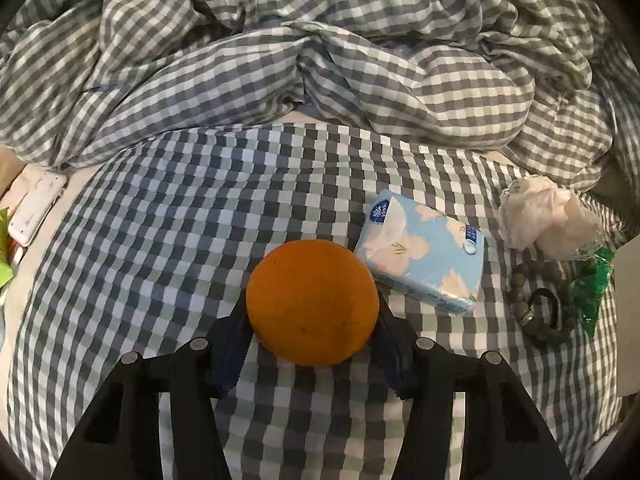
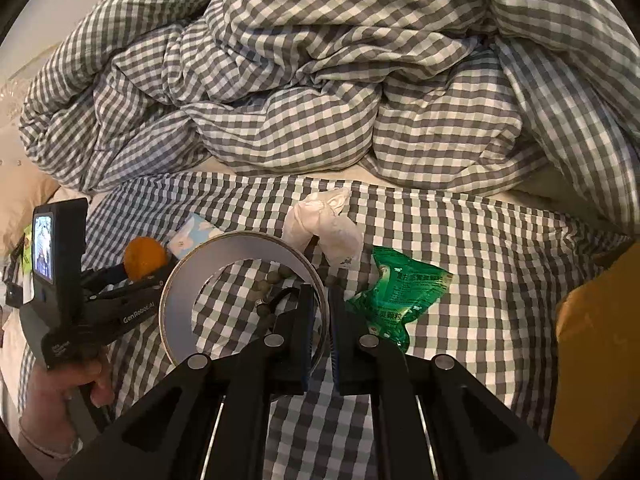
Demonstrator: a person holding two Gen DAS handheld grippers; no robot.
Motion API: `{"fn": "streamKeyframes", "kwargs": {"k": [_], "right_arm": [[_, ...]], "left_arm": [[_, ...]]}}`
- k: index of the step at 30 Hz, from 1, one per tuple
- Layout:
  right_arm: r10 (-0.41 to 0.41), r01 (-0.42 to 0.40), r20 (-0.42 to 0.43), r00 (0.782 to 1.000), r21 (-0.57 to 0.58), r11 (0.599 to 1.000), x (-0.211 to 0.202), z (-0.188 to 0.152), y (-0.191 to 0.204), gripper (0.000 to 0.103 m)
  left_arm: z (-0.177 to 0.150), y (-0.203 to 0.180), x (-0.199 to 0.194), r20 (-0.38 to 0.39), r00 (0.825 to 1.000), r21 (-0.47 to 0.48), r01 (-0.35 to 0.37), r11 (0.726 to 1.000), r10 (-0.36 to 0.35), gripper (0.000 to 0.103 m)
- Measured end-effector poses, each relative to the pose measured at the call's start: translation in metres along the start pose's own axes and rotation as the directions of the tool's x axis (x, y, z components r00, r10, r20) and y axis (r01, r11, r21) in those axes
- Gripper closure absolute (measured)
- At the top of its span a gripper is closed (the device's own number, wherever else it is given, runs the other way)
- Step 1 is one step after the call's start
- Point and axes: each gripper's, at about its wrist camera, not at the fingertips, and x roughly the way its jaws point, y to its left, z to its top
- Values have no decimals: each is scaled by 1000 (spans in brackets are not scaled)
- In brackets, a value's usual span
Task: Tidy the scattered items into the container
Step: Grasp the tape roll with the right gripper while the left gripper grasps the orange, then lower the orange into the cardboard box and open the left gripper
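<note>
Left hand-held gripper (image 1: pixel 313 332) pinches orange (image 1: pixel 312 302) beside Vinda tissues (image 1: pixel 422 258); right (image 2: pixel 320 312) grips tape roll (image 2: pixel 240 264).

The left hand-held gripper (image 1: pixel 312 320) clasps an orange (image 1: pixel 312 302) between its 2 blue-padded fingers (image 1: pixel 229 354), one pad on each side of the fruit. The orange sits over a checked bed sheet (image 1: pixel 168 216). Just right of the orange lies a pale blue tissue pack (image 1: pixel 424 252), tilted. Further right of the orange are a crumpled white tissue (image 1: pixel 548 220), a bead bracelet (image 1: pixel 536 304) and a green wrapper (image 1: pixel 592 284). Beyond the orange a rumpled checked duvet (image 1: pixel 304 60) is heaped. Far left of the orange lies a white device (image 1: pixel 36 208).
</note>
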Motion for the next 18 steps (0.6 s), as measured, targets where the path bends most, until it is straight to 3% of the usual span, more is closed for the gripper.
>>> {"fn": "streamKeyframes", "kwargs": {"k": [8,18], "right_arm": [[16,-16,30,999,6,1000,-33,-3,4,96],[-9,3,141,990,46,999,-134,-12,-22,96]], "left_arm": [[2,-6,-61,71,997,15,0,1000,-1,47],[4,-55,-183,205,977,90,39,995,-57,47]]}}
